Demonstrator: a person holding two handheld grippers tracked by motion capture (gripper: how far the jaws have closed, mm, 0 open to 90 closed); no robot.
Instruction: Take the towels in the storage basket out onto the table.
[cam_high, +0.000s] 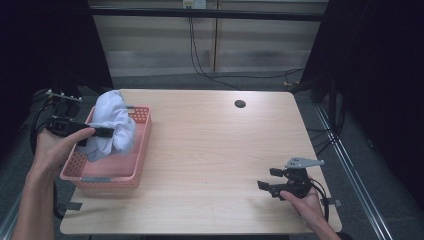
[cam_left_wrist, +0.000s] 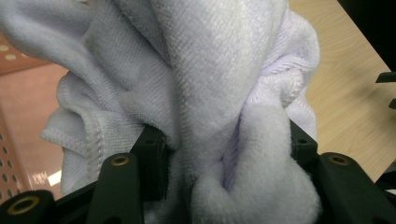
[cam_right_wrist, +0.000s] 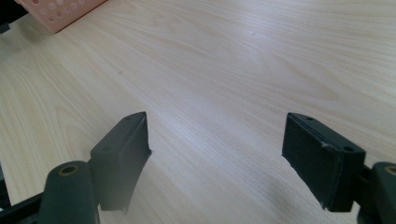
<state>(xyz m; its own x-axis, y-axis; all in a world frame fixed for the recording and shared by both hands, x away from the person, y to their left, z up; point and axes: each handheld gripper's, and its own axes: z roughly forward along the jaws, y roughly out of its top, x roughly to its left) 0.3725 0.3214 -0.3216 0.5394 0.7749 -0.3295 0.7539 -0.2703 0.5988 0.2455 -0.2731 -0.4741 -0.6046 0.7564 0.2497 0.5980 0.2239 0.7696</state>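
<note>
Over pink basket (cam_high: 142, 150), left tongs (cam_high: 107, 132) clamped on white towel (cam_high: 116, 125) — right tongs (cam_high: 266, 178) wide, empty

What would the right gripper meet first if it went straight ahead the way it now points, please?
Probably nothing soon: the right gripper, jaws open, points low across bare table. The pink basket lies far ahead and off to one side, so likely missed, though depth is unclear.

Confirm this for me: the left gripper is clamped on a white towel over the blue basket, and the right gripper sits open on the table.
One detail is wrong: the basket is pink, not blue, as the high view shows. The rest holds: the left gripper is clamped on the white towel over that basket, and the right gripper sits open on the table.
</note>
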